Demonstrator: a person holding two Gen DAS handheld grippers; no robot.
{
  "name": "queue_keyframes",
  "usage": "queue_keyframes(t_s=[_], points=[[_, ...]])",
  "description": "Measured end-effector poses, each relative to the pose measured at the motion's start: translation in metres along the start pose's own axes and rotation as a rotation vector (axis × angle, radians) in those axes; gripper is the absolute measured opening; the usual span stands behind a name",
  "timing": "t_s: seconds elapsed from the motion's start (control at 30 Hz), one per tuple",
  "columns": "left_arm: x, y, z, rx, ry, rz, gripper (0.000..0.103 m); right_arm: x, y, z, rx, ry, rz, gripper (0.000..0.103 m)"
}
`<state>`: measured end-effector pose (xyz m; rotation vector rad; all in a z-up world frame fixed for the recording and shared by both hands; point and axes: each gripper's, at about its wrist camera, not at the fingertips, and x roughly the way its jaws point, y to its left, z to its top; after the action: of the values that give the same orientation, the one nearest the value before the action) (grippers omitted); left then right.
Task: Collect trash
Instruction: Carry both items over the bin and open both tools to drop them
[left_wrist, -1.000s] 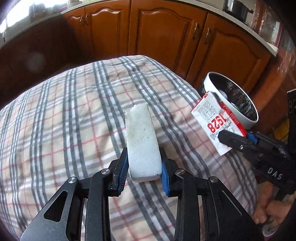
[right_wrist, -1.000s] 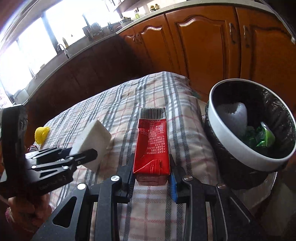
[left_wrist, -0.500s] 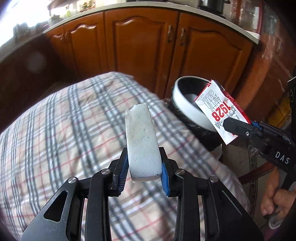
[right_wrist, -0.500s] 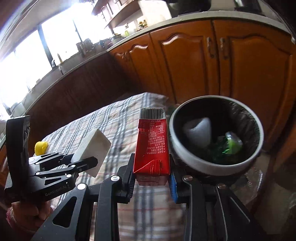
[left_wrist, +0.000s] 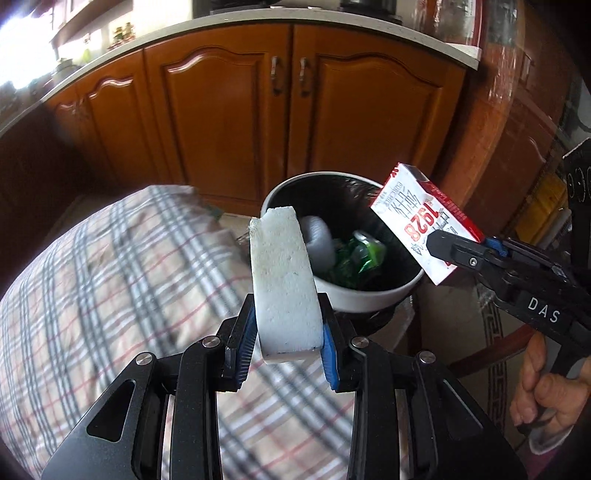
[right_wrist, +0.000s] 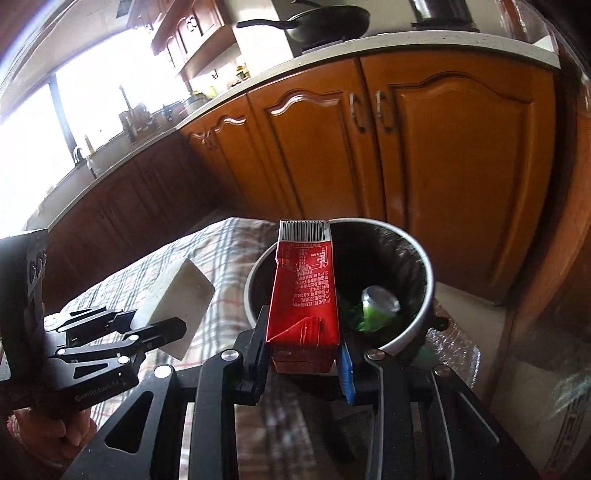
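Observation:
My left gripper (left_wrist: 287, 345) is shut on a white foam block (left_wrist: 282, 280), whose far end reaches the near rim of the trash bin (left_wrist: 364, 301). The bin is round and white with a black liner and holds a green can (right_wrist: 378, 302), green wrappers and a white lump (left_wrist: 317, 240). My right gripper (right_wrist: 304, 363) is shut on a red and white carton (right_wrist: 304, 295), held upright over the bin's left side. In the left wrist view the same carton (left_wrist: 421, 221) hangs at the bin's right rim. In the right wrist view the foam block (right_wrist: 181, 306) sits left of the bin.
A table with a plaid cloth (left_wrist: 110, 295) lies left of the bin. Brown wooden cabinets (left_wrist: 295, 122) under a pale counter stand behind it. A black pan (right_wrist: 325, 20) rests on the counter. A person's hand (left_wrist: 546, 387) holds the right gripper's handle.
Both grippers have moved off the plaid table toward the bin and risen, still holding the foam block and the carton. The bin's inside has come into view under them.

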<state>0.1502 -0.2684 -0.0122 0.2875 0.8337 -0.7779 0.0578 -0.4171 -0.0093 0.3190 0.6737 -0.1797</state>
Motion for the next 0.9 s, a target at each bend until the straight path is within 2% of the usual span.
queue_keyframes(t_s=[0.43,0.9], points=[[0.027,-0.018,0.039,0.013,0.024,-0.043,0.029,0.009,-0.03,0.018,0.03,0.007,-0.038,0.031],[0.06,-0.02,0.051,0.007,0.078,-0.041,0.029,0.029,-0.044,0.028,0.039,0.062,-0.041,0.031]])
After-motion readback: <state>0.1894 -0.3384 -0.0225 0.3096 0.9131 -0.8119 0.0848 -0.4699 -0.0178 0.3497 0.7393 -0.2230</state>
